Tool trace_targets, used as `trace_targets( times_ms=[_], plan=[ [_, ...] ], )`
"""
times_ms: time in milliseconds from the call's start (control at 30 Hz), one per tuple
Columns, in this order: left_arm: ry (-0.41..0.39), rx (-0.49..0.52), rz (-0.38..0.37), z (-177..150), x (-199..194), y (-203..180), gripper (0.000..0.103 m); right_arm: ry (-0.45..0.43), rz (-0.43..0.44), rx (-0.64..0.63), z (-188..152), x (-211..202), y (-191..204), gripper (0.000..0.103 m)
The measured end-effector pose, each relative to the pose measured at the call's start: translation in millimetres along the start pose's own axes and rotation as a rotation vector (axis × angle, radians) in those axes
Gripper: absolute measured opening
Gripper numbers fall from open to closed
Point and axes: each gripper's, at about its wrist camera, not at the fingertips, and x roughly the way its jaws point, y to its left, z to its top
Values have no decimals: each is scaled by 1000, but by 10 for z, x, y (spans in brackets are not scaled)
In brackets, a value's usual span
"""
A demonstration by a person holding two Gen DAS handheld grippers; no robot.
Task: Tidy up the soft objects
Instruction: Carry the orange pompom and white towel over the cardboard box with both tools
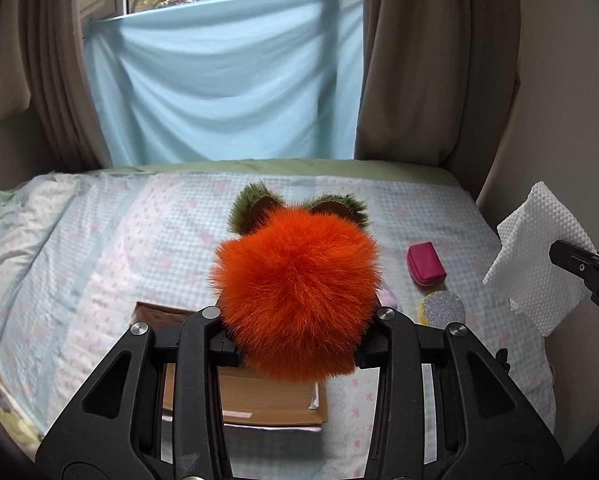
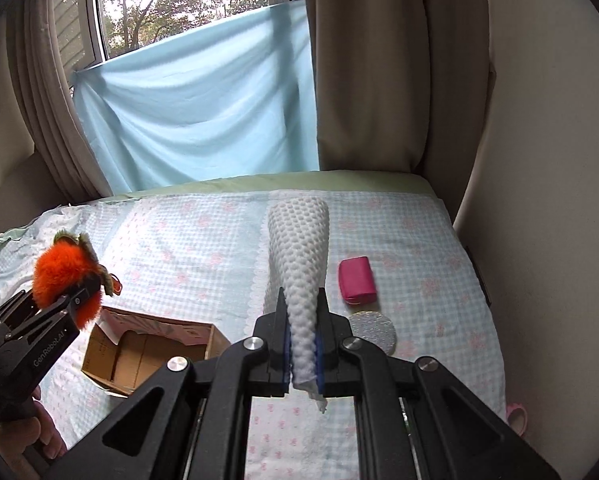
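My left gripper is shut on a fluffy orange plush toy with green ears, held above an open cardboard box on the bed. The same toy, left gripper and box show at the left of the right wrist view. My right gripper is shut on a white dimpled cloth that stands up between its fingers above the bed. That cloth and right gripper show at the right edge of the left wrist view.
A pink pouch and a round silver glitter sponge lie on the checked bedspread at the right. A pink ring-shaped thing lies near the right bed edge. Blue sheet and curtains hang behind the bed.
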Motion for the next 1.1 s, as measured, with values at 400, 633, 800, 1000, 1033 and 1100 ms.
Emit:
trace_targets(
  times_ms=[400,633,800,1000,1033,1100],
  plan=[
    [111,96,-48,-112,257,1647,33,117,13,62,-270,489,1574,8],
    [244,204,-77,-469,788,2125,33,236,38,75,-532,1017,2094,8],
    [326,251,-90,-680,1163,2183,33,329,41,62,-639,1426,2234,8],
    [440,307,-116,-909,1627,2128,33,457,51,70,-772,1859,2248,8],
    [462,319,-119,-946,1703,2109,33,471,49,75,-795,1927,2240,8],
    [504,340,-130,-1021,1846,2070,33,498,45,83,-837,2070,2205,8]
  ],
)
